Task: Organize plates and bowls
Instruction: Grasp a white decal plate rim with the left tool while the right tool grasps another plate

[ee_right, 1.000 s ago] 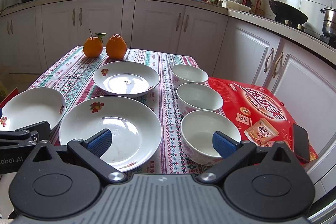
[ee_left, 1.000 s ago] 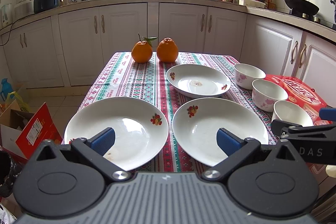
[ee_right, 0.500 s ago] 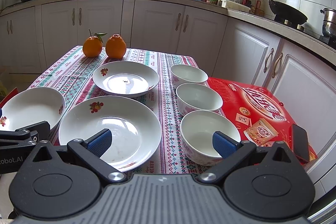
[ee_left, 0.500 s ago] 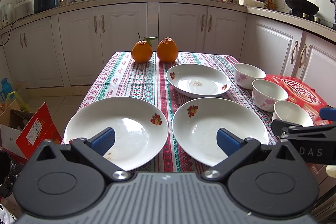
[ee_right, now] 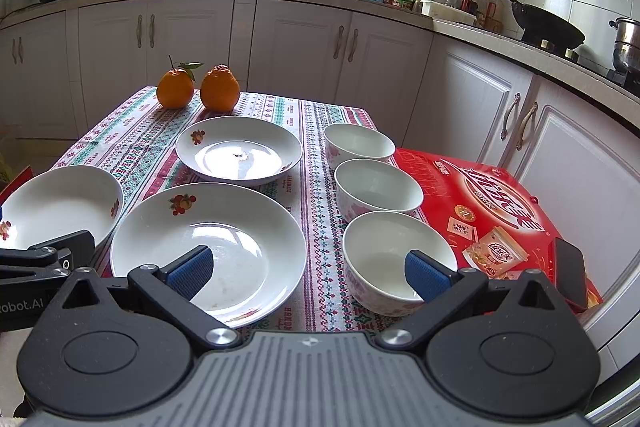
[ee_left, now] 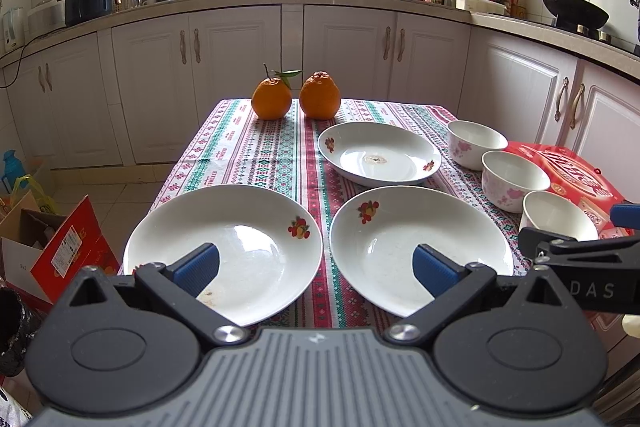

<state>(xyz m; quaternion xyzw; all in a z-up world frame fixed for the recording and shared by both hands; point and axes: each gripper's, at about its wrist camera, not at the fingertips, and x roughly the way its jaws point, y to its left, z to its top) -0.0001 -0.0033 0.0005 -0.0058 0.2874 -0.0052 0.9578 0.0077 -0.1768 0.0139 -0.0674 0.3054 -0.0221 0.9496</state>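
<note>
Three white plates with fruit prints lie on the patterned tablecloth: a near-left plate (ee_left: 224,247), a near-middle plate (ee_left: 416,243) and a far plate (ee_left: 380,153). Three white bowls with pink flowers stand in a row on the right: far bowl (ee_right: 358,143), middle bowl (ee_right: 376,187), near bowl (ee_right: 394,251). My left gripper (ee_left: 316,267) hovers open at the table's near edge, spanning the two near plates. My right gripper (ee_right: 306,269) is open too, one finger over the near-middle plate (ee_right: 208,247), the other over the near bowl. Neither holds anything.
Two oranges (ee_left: 296,97) sit at the table's far end. A red box (ee_right: 492,203) with a phone (ee_right: 570,273) on it lies right of the bowls. White cabinets and a cluttered counter ring the room. A cardboard box (ee_left: 52,247) stands on the floor at left.
</note>
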